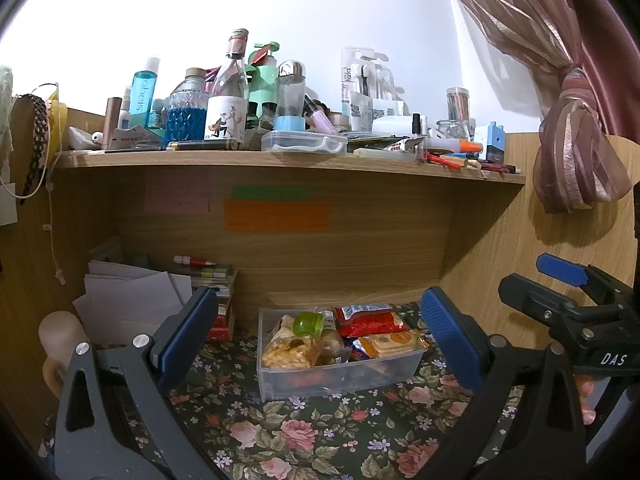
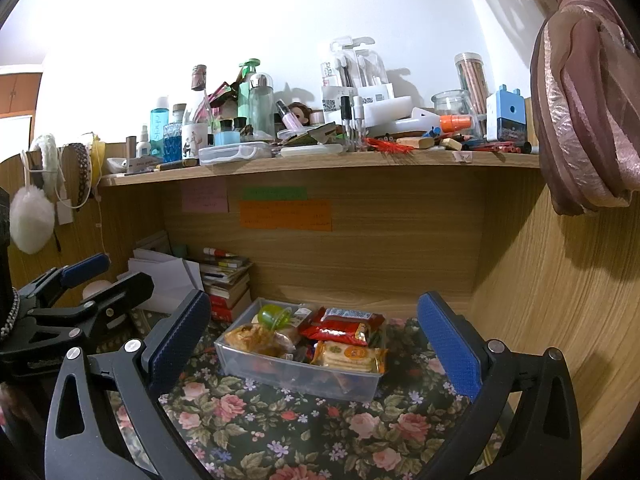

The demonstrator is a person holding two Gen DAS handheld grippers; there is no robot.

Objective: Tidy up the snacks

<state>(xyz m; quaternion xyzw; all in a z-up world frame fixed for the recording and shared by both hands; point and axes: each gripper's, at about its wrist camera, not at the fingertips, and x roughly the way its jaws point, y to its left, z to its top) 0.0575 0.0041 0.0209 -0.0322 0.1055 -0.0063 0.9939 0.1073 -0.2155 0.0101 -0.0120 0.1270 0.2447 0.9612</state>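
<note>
Left gripper (image 1: 316, 328): our near tongs gape wide and hold nothing, hanging back from the bin.
Right gripper (image 2: 314, 338): likewise spread wide and empty, beside the left one.
Floral cloth (image 2: 280, 432): we judge a nudged bin may slide or ruck it.
Clear bin (image 1: 280, 376): sits on the cloth just beyond our jaws, under the shelf; packed full.
Snacks: red packet (image 2: 344, 326) and cracker pack (image 2: 352, 356) heaped above the rim, green jelly cup (image 1: 308, 323) perched on top; we fear a clumsy grab tips it out or crushes crackers.
Shelf (image 1: 280, 160): crowded with bottles; lifting high risks knocking it.
</note>
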